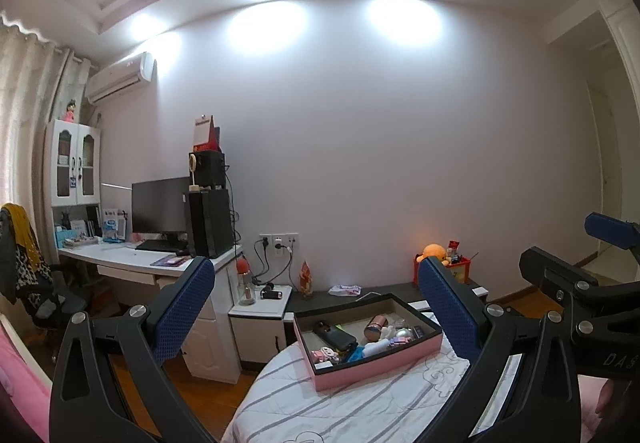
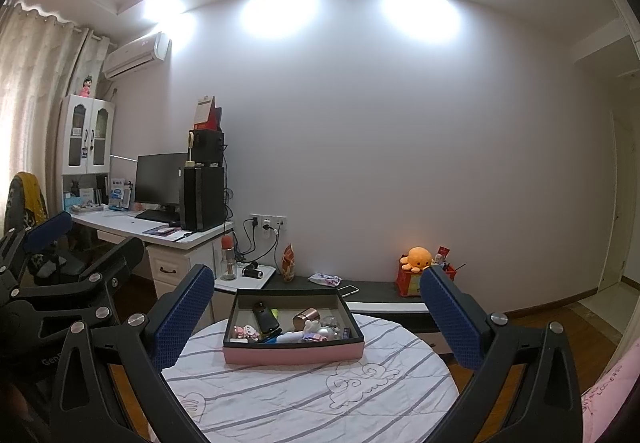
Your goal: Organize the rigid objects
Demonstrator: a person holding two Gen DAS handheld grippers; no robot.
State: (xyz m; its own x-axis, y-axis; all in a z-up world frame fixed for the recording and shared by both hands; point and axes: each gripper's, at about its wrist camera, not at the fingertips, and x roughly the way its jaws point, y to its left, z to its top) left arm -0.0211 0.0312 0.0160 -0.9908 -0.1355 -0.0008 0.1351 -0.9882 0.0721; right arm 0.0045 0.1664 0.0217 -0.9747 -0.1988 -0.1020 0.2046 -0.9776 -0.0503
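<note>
Pink-walled tray [image 2: 294,356], on striped round table [image 2: 312,399]: holds all visible small items [image 2: 296,325], jumbled; none lies on the cloth. Left gripper [image 1: 316,307] and right gripper [image 2: 316,311]: jaws spread wide, empty, held back from tray. Fits items gathered, or sorting pending.

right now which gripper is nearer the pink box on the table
Neither clearly; roughly level, as far as these views show. The left gripper hangs open to the left of the pink box, the right gripper open and squarely facing it. Neither touches it.
</note>
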